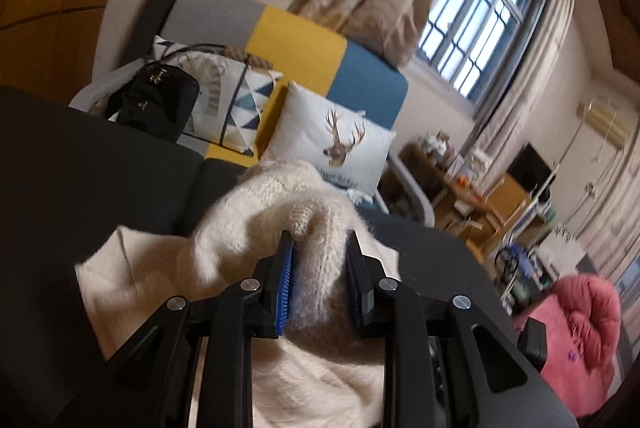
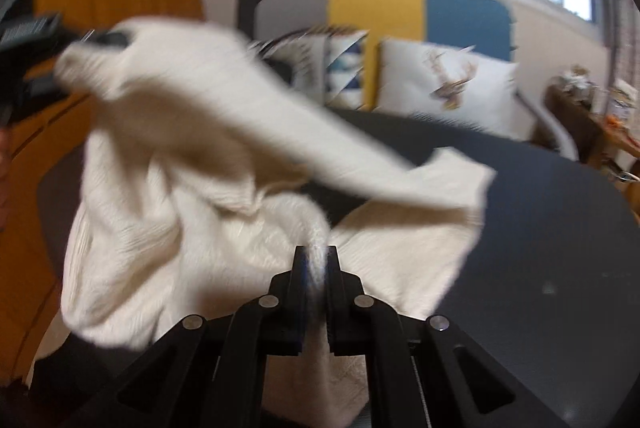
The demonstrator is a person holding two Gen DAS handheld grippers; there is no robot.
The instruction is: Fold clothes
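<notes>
A cream knitted sweater is lifted off the dark table. My left gripper is shut on a thick bunched fold of it, the knit filling the gap between the blue pads. In the right wrist view the same sweater hangs blurred, one sleeve stretching to the right over the table. My right gripper is shut on a thin pinch of the sweater's fabric. The left gripper shows at the upper left of that view, holding the sweater's raised end.
Behind the table stands a grey, yellow and blue sofa with a deer cushion, a patterned cushion and a black bag. A pink padded jacket lies at the right. Cluttered wooden shelves stand below the window.
</notes>
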